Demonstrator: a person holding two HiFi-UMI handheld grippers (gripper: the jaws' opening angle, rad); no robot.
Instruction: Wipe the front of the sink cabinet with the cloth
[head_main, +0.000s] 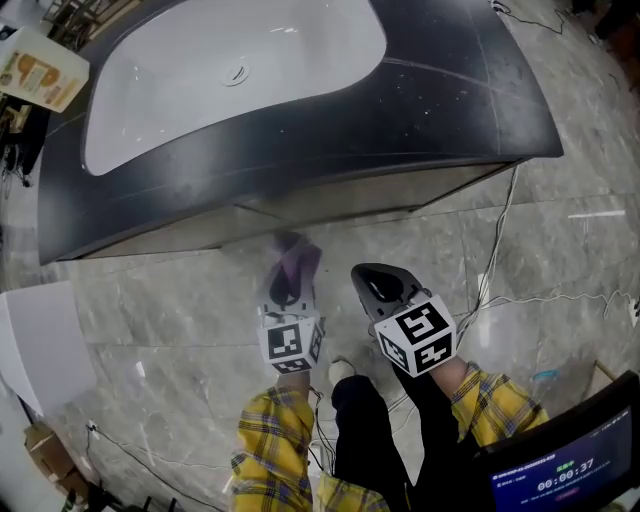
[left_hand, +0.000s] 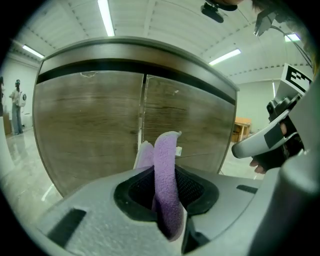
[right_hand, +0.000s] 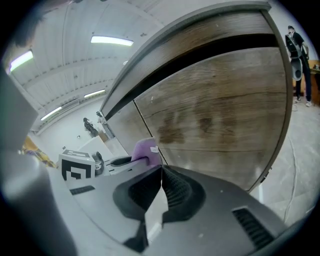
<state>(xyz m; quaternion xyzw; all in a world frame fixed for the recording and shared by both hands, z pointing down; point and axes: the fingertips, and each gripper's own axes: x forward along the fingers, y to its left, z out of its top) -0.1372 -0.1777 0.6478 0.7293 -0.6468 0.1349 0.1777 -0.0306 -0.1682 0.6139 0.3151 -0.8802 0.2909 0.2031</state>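
My left claw (left_hand: 167, 220) is clenching the purple cloth (left_hand: 166, 185) near the cabinet front (left_hand: 100, 125); my right claw (right_hand: 160, 197) is pressed together, empty.

A glossy grey marble-tiled floor (head_main: 170, 330) lay underfoot; thin white cables (head_main: 495, 260) trailed across it on the right, well apart from a flat white panel (head_main: 40, 340) at the left edge; near that panel's lower end sat a small brown cardboard box (head_main: 45, 445); a yellowish printed card (head_main: 40, 68) showed at the upper left; a dark screen with blue digits (head_main: 570, 468) filled the lower right corner; long white ceiling strip lights (left_hand: 106, 17) ran overhead; a pale wooden table (left_hand: 242, 129) and a standing person (left_hand: 16, 106) were far off.
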